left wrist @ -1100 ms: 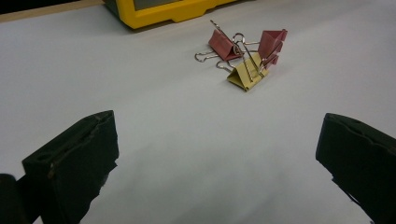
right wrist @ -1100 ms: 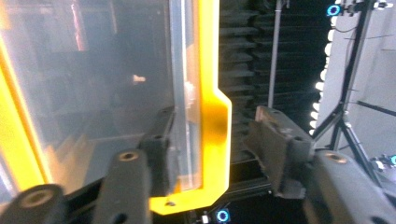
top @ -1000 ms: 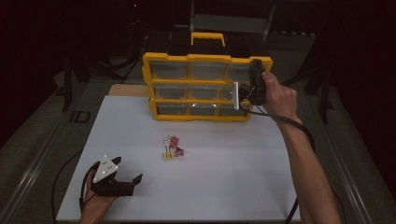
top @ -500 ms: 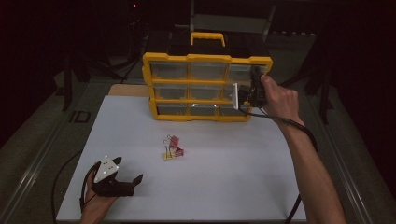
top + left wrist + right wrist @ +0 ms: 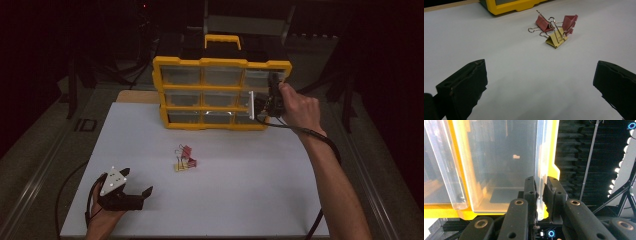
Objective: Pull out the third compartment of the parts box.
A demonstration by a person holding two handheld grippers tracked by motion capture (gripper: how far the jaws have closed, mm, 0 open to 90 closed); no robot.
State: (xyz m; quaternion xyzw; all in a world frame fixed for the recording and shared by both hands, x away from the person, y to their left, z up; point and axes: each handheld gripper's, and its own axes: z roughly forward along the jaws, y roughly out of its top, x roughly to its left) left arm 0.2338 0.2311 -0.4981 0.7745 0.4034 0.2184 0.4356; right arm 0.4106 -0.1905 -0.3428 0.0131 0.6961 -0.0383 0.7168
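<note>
While left tool point(image 5: 142, 194) idle and spread, right tool point(image 5: 540, 192) newly pinched on drawer's clear wall point(image 5: 539, 157).

**Three cameras, one table**

The high view looked forward and down from above the person's side. The left gripper view sat low, facing the binder clips point(image 5: 554, 31) and yellow organizer point(image 5: 509, 6), both shared with the high view. The right gripper view pressed close against that organizer's clear drawer point(image 5: 504, 165).
</note>
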